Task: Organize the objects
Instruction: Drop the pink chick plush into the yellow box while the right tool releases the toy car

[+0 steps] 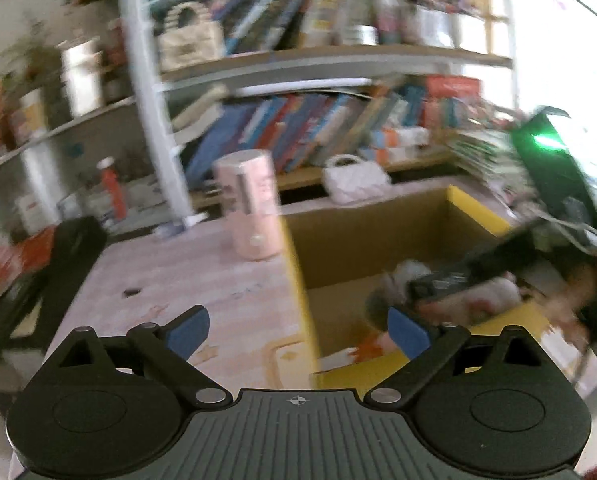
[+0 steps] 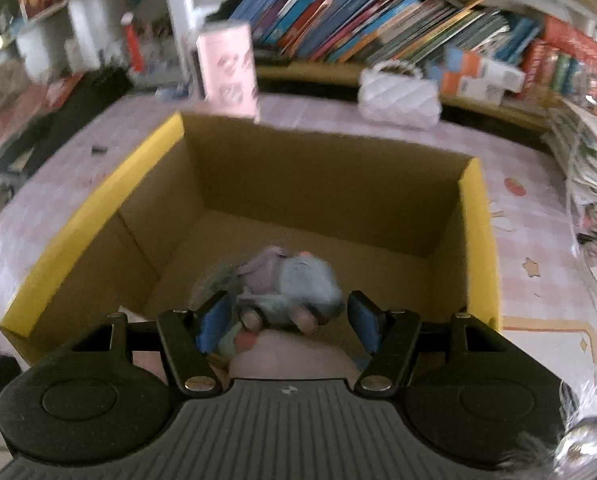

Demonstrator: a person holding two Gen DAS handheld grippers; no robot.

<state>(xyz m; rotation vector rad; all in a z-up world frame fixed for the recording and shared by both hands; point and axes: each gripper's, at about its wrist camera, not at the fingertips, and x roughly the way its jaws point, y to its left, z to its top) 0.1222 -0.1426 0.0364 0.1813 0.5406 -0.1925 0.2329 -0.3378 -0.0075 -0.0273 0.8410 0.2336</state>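
A cardboard box (image 2: pixel 98 208) with yellow rims stands open on the pink checked table (image 2: pixel 538 248). My right gripper (image 2: pixel 288 320) hangs low over its near end. Its blue pads sit against the sides of a blue-grey plush toy (image 2: pixel 294 288), and something rounded and pink lies under it. In the left wrist view my left gripper (image 1: pixel 298 336) is open wide and holds nothing, hovering above the box's left wall (image 1: pixel 296 276). The right gripper (image 1: pixel 494 256) shows there as a blurred dark shape over pale soft toys (image 1: pixel 498 292) in the box.
A tall pink container (image 1: pixel 252 204) stands on the table by the box's far left corner. A white quilted handbag (image 2: pixel 398 96) lies behind the box. Crowded bookshelves (image 2: pixel 358 12) back the table. A paper stack (image 2: pixel 590 168) rises at the right and a black object (image 1: pixel 70 264) at the left.
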